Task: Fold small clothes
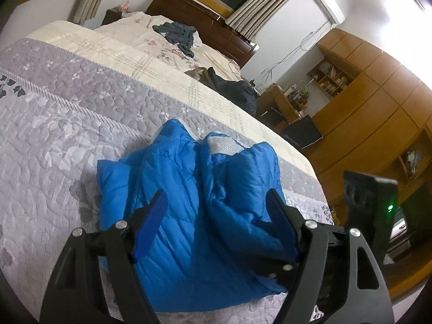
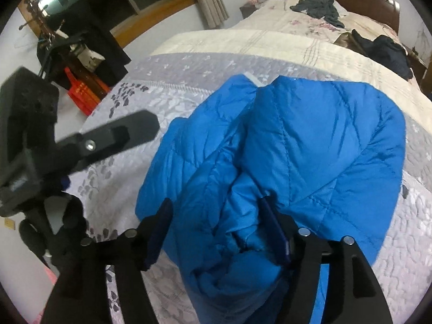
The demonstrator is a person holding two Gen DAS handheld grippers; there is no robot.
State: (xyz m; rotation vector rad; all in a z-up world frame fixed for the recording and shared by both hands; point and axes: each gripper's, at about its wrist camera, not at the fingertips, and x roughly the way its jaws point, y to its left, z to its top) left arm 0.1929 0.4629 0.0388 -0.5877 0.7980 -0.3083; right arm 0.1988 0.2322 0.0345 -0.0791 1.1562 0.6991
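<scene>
On the bed's grey quilt (image 1: 67, 135) lies the puffy blue jacket (image 1: 189, 202), light, soft and slippery by my guess, with the left gripper (image 1: 216, 216) and right gripper (image 2: 216, 224) both spread open over its near bulk, so pinch a stitched edge.

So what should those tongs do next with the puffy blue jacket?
Probably close the right tongs on the bunched fold of the puffy blue quilted jacket between their open fingers; the jacket lies rumpled on the grey quilted bedspread, not yet neatly folded.

Bare quilt (image 1: 54, 140) lies left of the blue jacket (image 1: 189, 202).
</scene>
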